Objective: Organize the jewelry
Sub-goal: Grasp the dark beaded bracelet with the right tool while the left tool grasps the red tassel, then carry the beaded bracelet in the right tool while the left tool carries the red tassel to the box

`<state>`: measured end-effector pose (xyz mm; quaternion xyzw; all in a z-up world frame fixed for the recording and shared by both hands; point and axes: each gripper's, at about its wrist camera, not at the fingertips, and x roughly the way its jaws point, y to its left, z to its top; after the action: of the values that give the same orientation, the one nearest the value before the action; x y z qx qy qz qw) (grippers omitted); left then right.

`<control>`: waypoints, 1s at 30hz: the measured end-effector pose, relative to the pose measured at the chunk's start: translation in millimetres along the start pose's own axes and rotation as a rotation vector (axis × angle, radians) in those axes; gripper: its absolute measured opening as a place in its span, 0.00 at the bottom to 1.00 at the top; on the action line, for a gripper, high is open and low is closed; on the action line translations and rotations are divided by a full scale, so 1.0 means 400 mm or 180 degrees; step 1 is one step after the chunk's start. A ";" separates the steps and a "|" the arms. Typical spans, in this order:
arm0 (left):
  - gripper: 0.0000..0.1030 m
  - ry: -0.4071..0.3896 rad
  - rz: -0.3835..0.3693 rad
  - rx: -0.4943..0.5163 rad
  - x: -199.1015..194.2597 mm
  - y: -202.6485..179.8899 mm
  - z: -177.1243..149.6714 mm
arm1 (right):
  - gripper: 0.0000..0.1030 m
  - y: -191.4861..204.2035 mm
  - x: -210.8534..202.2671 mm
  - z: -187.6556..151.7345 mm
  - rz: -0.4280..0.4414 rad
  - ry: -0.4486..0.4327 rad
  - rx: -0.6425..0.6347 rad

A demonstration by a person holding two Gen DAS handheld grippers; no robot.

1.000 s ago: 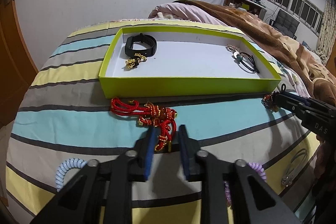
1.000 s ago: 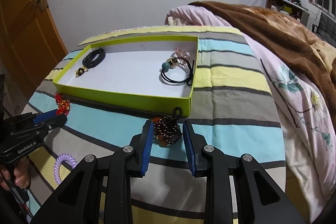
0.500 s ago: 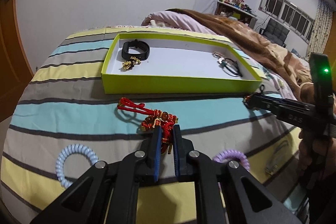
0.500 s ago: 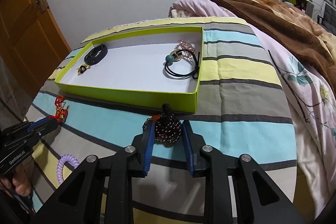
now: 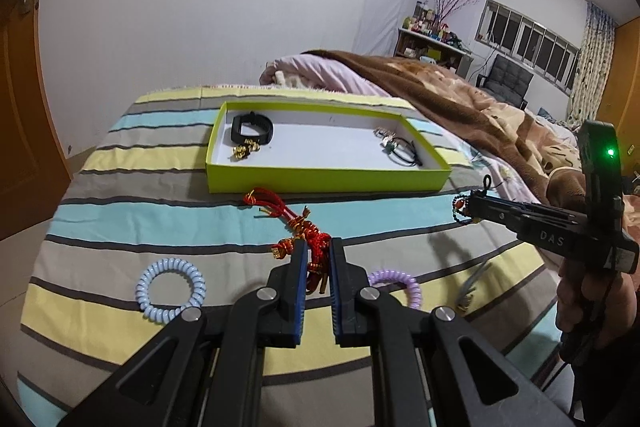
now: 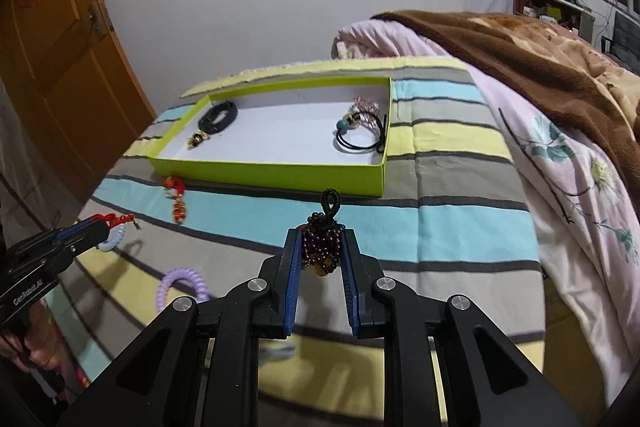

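Observation:
My left gripper (image 5: 317,247) is shut on a red-and-gold knotted cord charm (image 5: 298,225) and lifts one end off the striped bedspread; it also shows in the right wrist view (image 6: 105,225). My right gripper (image 6: 321,237) is shut on a dark beaded bracelet (image 6: 323,241) held above the bed, seen in the left wrist view (image 5: 464,207) too. A lime-green tray (image 5: 320,180) (image 6: 264,169) lies ahead. It holds a black band (image 5: 252,129), a gold charm (image 5: 245,151) and black hair ties with beads (image 5: 398,147).
A pale blue coil hair tie (image 5: 170,285), a purple coil hair tie (image 5: 394,285) (image 6: 182,285) and a grey clip (image 5: 472,285) lie on the bedspread near me. A brown blanket (image 6: 540,55) is heaped on the right. An orange door (image 6: 52,47) stands left.
Both grippers have risen from the bedspread with their pieces. The left one has closed tighter on the red charm and pulled it up and back; the right lifted the bracelet.

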<state>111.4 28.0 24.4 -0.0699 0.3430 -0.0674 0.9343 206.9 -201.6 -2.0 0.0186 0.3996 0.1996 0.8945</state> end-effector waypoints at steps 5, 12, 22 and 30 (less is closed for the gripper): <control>0.10 -0.0131 -0.0008 0.0039 -0.046 -0.020 0.004 | 0.19 0.022 -0.066 -0.008 0.0038 -0.0152 -0.0027; 0.10 -0.0273 -0.0001 0.0063 -0.098 -0.040 0.007 | 0.19 0.054 -0.154 -0.020 0.0085 -0.0361 -0.0053; 0.10 -0.0428 0.0048 0.0077 -0.160 -0.047 0.008 | 0.19 0.105 -0.236 -0.030 0.0143 -0.0547 -0.0140; 0.10 -0.0506 0.0101 0.0098 -0.173 -0.046 0.026 | 0.19 0.121 -0.257 -0.019 0.0156 -0.0618 -0.0189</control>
<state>64.3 22.7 79.1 -0.0553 0.2676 -0.0521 0.9605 123.1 -196.3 74.7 0.0211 0.3044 0.2305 0.9240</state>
